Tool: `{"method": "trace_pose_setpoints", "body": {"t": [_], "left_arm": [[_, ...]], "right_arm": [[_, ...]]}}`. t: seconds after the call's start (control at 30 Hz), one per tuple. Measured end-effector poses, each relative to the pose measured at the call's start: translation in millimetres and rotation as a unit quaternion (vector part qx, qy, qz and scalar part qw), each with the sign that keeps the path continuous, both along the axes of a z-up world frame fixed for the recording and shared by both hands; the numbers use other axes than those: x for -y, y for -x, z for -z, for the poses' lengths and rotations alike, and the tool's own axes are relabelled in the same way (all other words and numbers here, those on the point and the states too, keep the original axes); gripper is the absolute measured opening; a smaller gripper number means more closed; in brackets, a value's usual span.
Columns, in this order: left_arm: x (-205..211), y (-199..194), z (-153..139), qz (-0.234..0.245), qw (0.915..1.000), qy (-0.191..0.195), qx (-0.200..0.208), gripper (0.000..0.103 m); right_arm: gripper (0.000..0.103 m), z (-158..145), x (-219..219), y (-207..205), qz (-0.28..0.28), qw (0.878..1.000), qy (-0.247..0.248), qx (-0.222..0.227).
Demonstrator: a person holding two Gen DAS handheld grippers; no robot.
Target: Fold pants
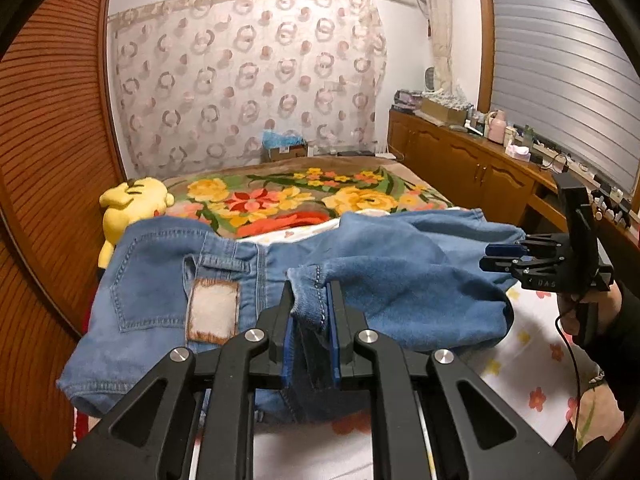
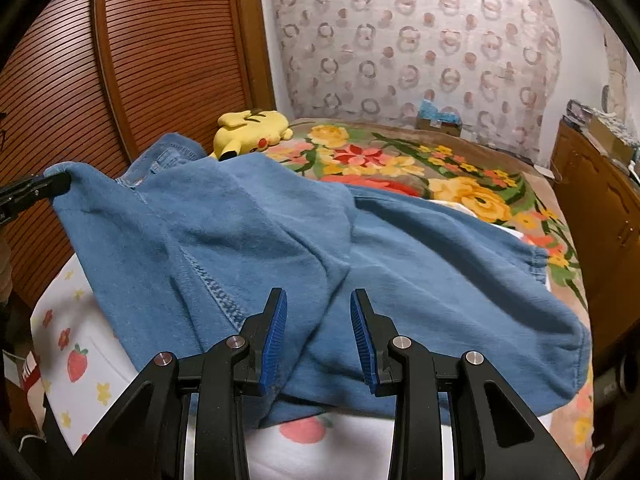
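Blue jeans [image 1: 248, 280] lie spread over the near end of the bed, partly on a white sheet printed with fruit and flowers [image 2: 80, 360], with a floral blanket [image 1: 280, 196] covering the bed beyond them. The left gripper [image 1: 310, 308] is clamped tight on a hemmed edge of the denim, the stitched cuff bunched up between its blue pads [image 1: 334, 320]. The waistband end, with a back pocket and a leather patch [image 1: 214, 308], sits to the left of that grip in the left wrist view. Over on the right, the right gripper [image 2: 318, 332] has its jaws spread wide, nothing between them, poised just above the folded-over leg fabric near a seam. In the left wrist view that same gripper sits at the far right, beside the edge of the denim, held in the person's hand [image 1: 572, 312]. A yellow plush toy [image 2: 252, 130] rests past the jeans, against the slatted wooden wall [image 2: 140, 60].
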State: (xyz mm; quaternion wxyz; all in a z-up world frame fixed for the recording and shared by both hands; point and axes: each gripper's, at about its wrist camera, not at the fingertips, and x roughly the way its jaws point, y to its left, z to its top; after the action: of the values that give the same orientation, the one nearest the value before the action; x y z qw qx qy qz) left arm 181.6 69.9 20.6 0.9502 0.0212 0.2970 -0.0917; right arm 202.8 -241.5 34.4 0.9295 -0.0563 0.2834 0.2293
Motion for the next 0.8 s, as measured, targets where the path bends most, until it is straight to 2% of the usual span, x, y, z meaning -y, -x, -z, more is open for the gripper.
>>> {"method": "trace_pose_setpoints", "body": {"t": [0.17,0.3,0.63,0.8], "left_arm": [[-3,-3,4,-0.007,0.9999,-0.009,-0.006,0.048],[0,-10,10,0.002,0.9997,-0.013,-0.018,0.049],[9,-42,73,0.000,0.9939,-0.015,-0.110,0.049],[6,-47,82,-0.003,0.9931,0.005,-0.118,0.049]], "right_arm": [[0.034,1,6,-5,-0.002,1.000,0.003,-0.007],[0.034,1,8,-7,0.001,1.000,0.001,-0.011],[0.034,10,-1,-4,0.006,1.000,0.000,-0.025],[0.034,14,1,-7,0.012,0.999,-0.003,-0.033]]}}
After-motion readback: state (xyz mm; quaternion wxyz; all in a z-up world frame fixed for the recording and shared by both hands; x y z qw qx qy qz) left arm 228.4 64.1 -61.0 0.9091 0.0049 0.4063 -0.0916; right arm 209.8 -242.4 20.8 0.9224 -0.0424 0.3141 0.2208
